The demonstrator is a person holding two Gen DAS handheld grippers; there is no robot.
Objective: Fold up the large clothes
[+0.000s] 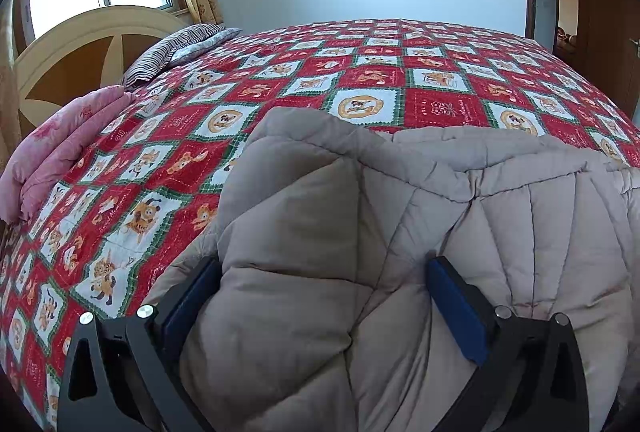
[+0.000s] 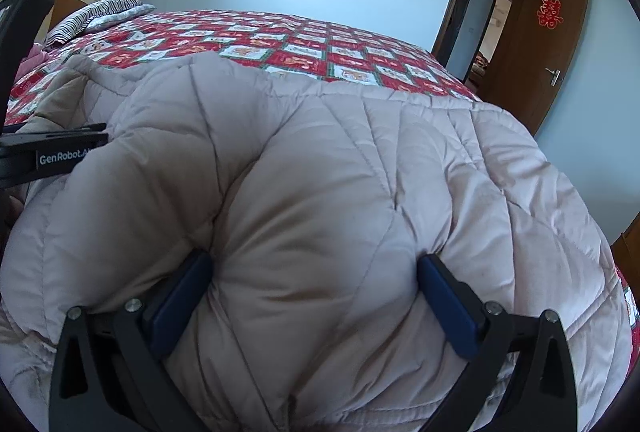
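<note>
Puffy beige quilted coat point(image 2: 320, 160) lies on the bed point(image 1: 360, 72). Left gripper point(image 1: 324, 288) and right gripper point(image 2: 316, 284) each stand wide, fingers pressed around a thick bunch. Soft, bulky, light, probably slippery; grab edges or seams.

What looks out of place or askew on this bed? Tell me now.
Nothing is damaged or spilled. The beige quilted padded garment lies bunched and puffy on the red patchwork bedspread, its left corner flipped up unevenly. Both the left gripper and the right gripper straddle thick folds.

beige quilt point(image 2: 320, 172) hides the bed's near edge.
</note>
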